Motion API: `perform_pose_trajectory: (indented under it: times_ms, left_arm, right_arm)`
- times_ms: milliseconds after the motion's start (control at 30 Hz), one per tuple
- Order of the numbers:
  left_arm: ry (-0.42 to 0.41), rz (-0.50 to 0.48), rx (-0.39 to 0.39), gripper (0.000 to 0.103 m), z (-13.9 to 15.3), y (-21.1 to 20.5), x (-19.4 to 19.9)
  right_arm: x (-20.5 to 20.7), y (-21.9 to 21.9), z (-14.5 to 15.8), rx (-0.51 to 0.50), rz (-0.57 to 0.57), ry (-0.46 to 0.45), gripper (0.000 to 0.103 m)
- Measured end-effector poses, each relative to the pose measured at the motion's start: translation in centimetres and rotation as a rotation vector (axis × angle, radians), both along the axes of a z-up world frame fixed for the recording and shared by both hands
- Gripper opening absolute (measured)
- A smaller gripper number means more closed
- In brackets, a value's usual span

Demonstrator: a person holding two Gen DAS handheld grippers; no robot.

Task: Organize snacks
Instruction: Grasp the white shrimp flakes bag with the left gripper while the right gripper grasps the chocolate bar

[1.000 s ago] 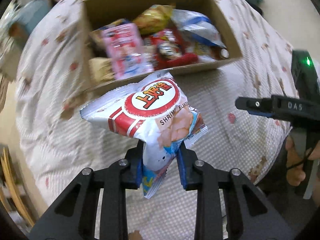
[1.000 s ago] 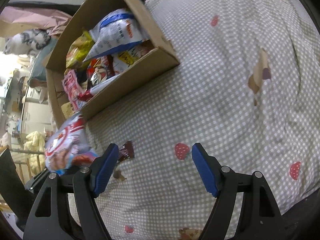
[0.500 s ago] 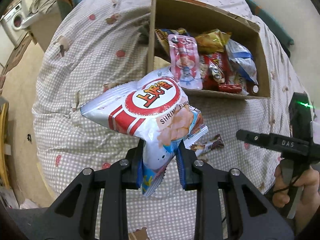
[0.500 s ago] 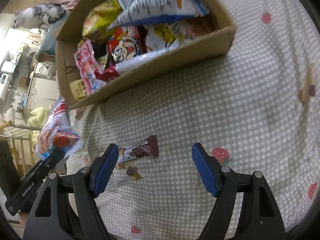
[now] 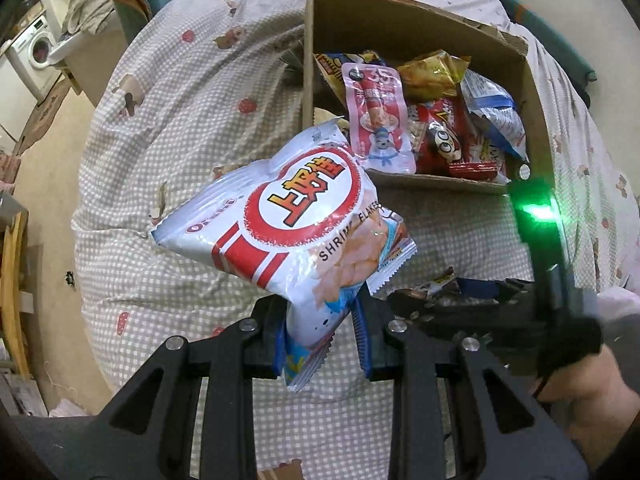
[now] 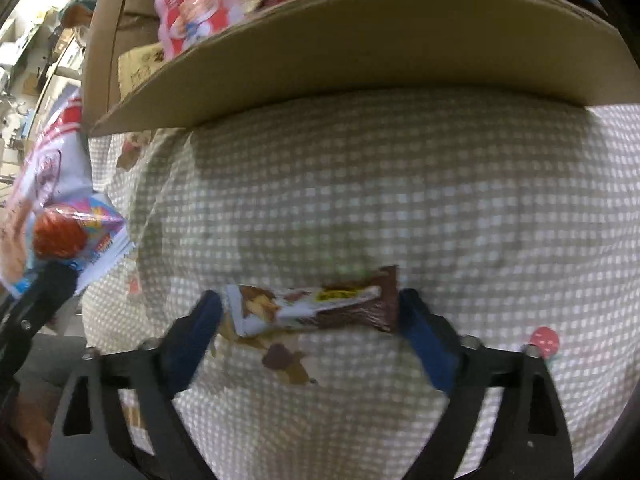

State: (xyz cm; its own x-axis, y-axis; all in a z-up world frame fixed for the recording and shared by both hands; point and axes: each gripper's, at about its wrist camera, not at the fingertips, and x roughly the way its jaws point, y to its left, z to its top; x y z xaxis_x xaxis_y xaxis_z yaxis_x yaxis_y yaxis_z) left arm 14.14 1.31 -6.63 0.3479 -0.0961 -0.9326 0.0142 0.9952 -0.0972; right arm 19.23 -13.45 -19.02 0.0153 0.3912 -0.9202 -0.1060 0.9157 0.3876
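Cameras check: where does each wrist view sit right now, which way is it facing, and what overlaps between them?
Left wrist: rides the left gripper, looking along its fingers, shut on the shrimp flakes bag, toward the cardboard box; the person's right hand shows.
Right wrist: rides the right gripper, low over the checked bedspread, its open fingers flanking the chocolate bar, box wall ahead.
Shared: box, bedspread, bag, chocolate bar, each other's gripper.
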Motion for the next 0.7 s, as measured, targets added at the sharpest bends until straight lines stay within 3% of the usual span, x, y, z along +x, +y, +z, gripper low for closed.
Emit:
perform_pose_trajectory:
  times_ms: [167,267,333,433,700]
  left_arm:
    - [0.004,-0.001,-0.008,0.023,0.0,0.2,-0.1]
    - [0.005,-0.014,-0.004,0.023,-0.1,0.0,-0.3]
    - [0.007,-0.021,-0.008,0.023,-0.1,-0.2,-0.4]
    - [-0.001,-0.036,0.009,0.023,-0.1,-0.7,-0.5]
    - [-0.027,-0.04,0.038,0.023,0.5,-0.7,-1.2]
  right_arm:
    - [-1.0,3.8,-0.3,-0.183,0.091,-0.088,0.1]
    - [-1.6,4.6,-0.1,-0.228,0.112,-0.132,0.09]
    - [-1.8,4.2,0.3,-0.222,0.102,-0.146,0.078]
    - [-2.3,2.9,0.9,-0.194,0.089,-0.165,0.069]
    - [-5.5,-1.8,3.8,-0.091,0.028,-0.168,0.065]
